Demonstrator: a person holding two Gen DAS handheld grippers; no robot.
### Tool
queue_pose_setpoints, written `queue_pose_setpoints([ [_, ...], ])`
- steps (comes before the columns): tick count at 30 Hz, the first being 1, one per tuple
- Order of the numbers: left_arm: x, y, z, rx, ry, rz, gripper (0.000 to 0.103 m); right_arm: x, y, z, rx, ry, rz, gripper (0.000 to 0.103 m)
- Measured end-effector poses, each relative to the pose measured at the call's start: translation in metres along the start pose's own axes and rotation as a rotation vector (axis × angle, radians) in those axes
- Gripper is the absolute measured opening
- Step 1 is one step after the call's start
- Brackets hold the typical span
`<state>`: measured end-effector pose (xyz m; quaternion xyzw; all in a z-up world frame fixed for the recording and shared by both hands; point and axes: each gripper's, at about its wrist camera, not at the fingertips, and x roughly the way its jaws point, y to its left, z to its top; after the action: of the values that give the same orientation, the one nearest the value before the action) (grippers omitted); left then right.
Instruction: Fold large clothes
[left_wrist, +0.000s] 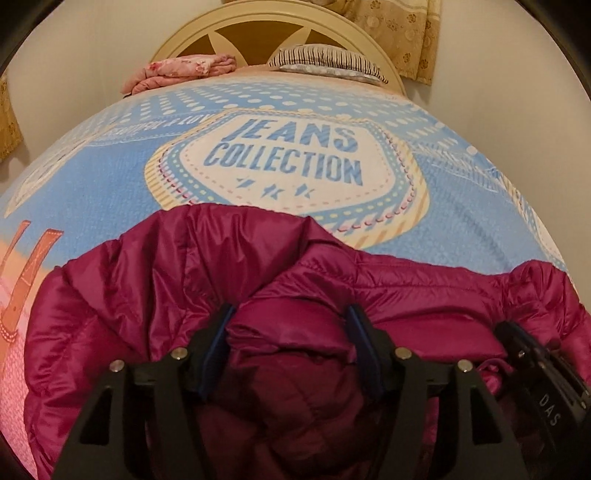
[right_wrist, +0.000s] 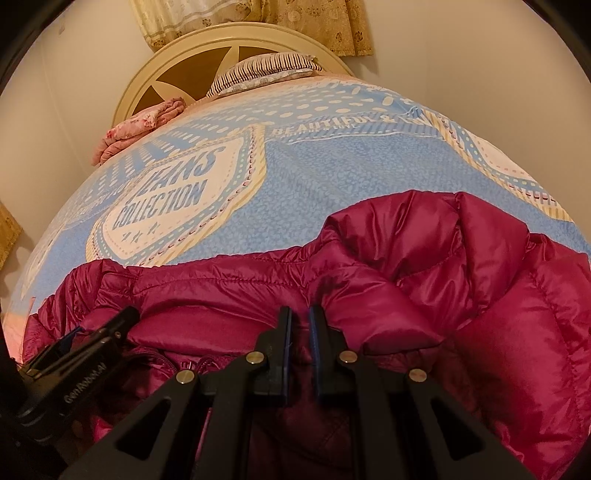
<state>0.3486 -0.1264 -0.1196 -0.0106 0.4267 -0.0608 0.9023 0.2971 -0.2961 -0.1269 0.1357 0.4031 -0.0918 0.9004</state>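
Observation:
A shiny magenta puffer jacket (left_wrist: 155, 280) lies on the bed, near its front edge; it also fills the lower half of the right wrist view (right_wrist: 480, 295). My left gripper (left_wrist: 290, 314) is open, its jaws wide apart with a puffy fold of the jacket bulging between them. My right gripper (right_wrist: 300, 312) has its jaws almost together, pinching a thin edge of the jacket. The right gripper shows at the far right of the left wrist view (left_wrist: 532, 354); the left gripper shows at the left of the right wrist view (right_wrist: 85, 336).
The bed is covered by a blue sheet (left_wrist: 110, 177) printed "JEANS COLLECTION". A folded pink blanket (left_wrist: 177, 72) and a striped pillow (left_wrist: 325, 61) lie by the cream headboard (left_wrist: 258, 22). Beige curtains (right_wrist: 295, 22) hang behind.

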Motion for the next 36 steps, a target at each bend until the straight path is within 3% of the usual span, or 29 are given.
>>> queue_pose_setpoints([
  [4, 0.002, 0.002, 0.001, -0.002, -0.002, -0.004, 0.065, -0.014, -0.004, 0.006, 0.03, 0.005, 0.02, 0.009],
  [6, 0.002, 0.001, 0.001, -0.003, -0.003, -0.004, 0.065, -0.026, -0.007, 0.007, 0.029, -0.02, -0.027, 0.009],
  [10, 0.003, 0.0, 0.002, 0.005, -0.002, 0.005, 0.066, -0.008, -0.012, 0.001, 0.013, 0.041, -0.065, 0.009],
  [18, 0.004, -0.005, 0.002, 0.02, -0.003, 0.024, 0.066, -0.005, -0.005, -0.005, -0.035, -0.01, -0.127, 0.009],
  [22, 0.004, -0.005, 0.002, 0.021, -0.003, 0.026, 0.067, -0.003, 0.01, -0.007, -0.119, -0.018, -0.221, 0.009],
  [27, 0.005, -0.008, 0.002, 0.036, -0.001, 0.049, 0.067, -0.002, 0.006, -0.007, -0.112, -0.018, -0.214, 0.009],
  [32, 0.004, -0.012, 0.004, 0.06, 0.007, 0.1, 0.073, -0.003, 0.011, -0.007, -0.157, -0.01, -0.262, 0.009],
  [36, -0.003, -0.006, 0.003, 0.054, 0.027, 0.07, 0.077, -0.004, 0.013, -0.006, -0.152, -0.009, -0.255, 0.009],
])
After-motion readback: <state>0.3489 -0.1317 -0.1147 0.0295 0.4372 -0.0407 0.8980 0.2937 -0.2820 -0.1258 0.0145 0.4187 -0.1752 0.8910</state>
